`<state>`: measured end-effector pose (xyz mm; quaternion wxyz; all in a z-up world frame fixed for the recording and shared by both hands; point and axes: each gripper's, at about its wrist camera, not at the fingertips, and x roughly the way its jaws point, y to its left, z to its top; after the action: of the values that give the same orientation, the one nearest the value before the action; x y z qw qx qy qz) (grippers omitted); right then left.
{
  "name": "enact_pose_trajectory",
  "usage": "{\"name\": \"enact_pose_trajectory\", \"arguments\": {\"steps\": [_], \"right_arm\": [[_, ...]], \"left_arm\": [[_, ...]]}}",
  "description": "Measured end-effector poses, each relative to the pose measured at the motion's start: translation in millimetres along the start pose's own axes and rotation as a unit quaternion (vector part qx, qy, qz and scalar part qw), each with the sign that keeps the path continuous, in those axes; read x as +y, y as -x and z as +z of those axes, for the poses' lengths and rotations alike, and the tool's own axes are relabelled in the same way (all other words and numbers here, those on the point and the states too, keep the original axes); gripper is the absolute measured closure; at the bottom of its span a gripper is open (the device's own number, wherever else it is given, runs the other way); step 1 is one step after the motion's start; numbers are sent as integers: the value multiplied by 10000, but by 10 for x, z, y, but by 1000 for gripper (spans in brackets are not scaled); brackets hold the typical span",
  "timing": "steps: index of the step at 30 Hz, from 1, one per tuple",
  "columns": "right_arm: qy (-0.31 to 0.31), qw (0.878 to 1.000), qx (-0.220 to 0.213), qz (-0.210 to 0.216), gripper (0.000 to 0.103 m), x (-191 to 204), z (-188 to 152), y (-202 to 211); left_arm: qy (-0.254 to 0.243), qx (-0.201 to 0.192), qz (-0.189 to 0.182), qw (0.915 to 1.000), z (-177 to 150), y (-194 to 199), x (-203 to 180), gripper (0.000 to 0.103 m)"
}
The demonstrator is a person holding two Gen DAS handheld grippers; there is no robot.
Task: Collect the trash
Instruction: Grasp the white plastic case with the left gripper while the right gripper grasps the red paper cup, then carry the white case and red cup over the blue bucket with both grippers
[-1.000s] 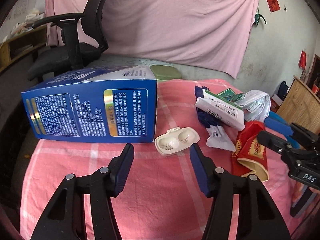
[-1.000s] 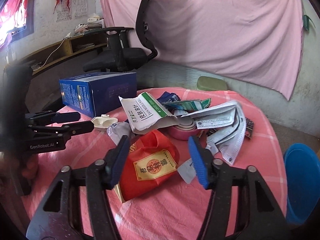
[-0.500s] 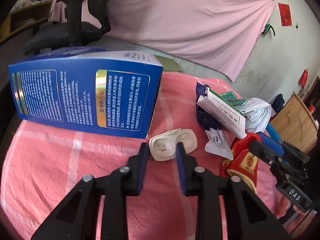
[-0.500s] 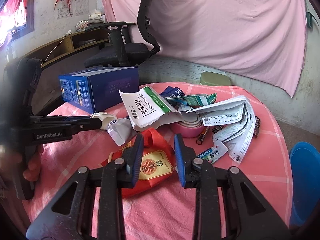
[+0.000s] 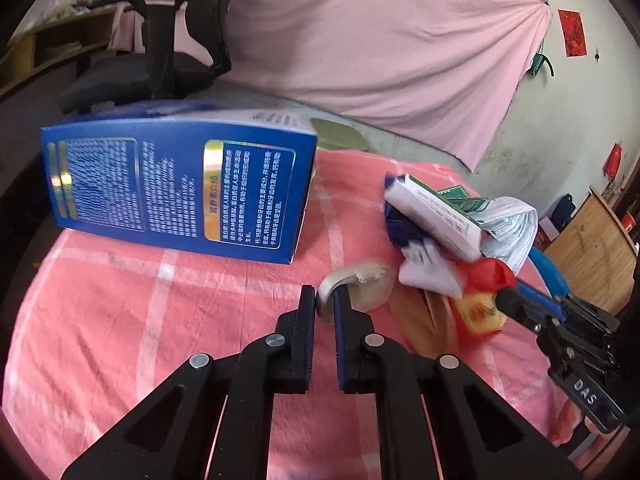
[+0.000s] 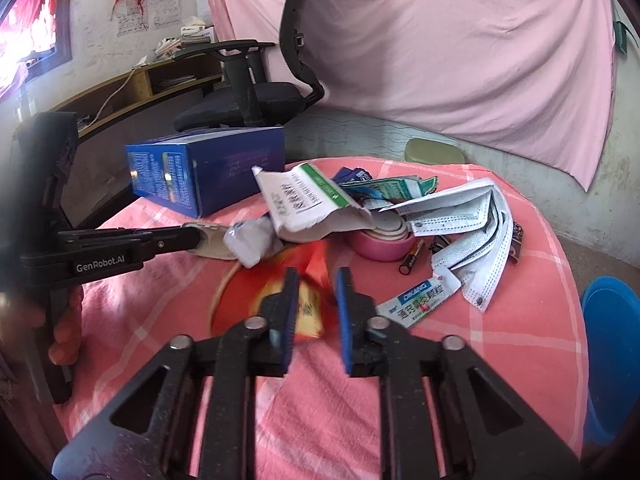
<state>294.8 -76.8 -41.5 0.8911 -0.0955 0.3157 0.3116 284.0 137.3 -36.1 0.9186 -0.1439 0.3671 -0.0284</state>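
On the pink checked cloth desk [image 5: 168, 320], your left tool [image 5: 325, 304] pinched the cream plastic clamshell case [image 5: 360, 286]; your right tool [image 6: 316, 280] gripped the glossy red paper packet [image 6: 256, 296].

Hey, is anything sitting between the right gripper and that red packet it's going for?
Nothing visible. The right gripper is right over the red packet, jaws narrowed around its raised top fold. The crumpled white wrapper and pink bowl lie beyond it, not in the path.
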Motion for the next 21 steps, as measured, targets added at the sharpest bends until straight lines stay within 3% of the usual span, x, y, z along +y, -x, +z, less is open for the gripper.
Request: {"name": "enact_pose_trajectory", "arguments": {"steps": [14,21], "right_arm": [[-50,9967,-775,233,74,80,-198,566],[-244,9841,-1747,-206,74,-73,-291,1061]], "left_arm": [[-11,-1162,590,9915,-270,700,-476,97],[-311,-1733,489,9832,-224,900,-955,97]]}}
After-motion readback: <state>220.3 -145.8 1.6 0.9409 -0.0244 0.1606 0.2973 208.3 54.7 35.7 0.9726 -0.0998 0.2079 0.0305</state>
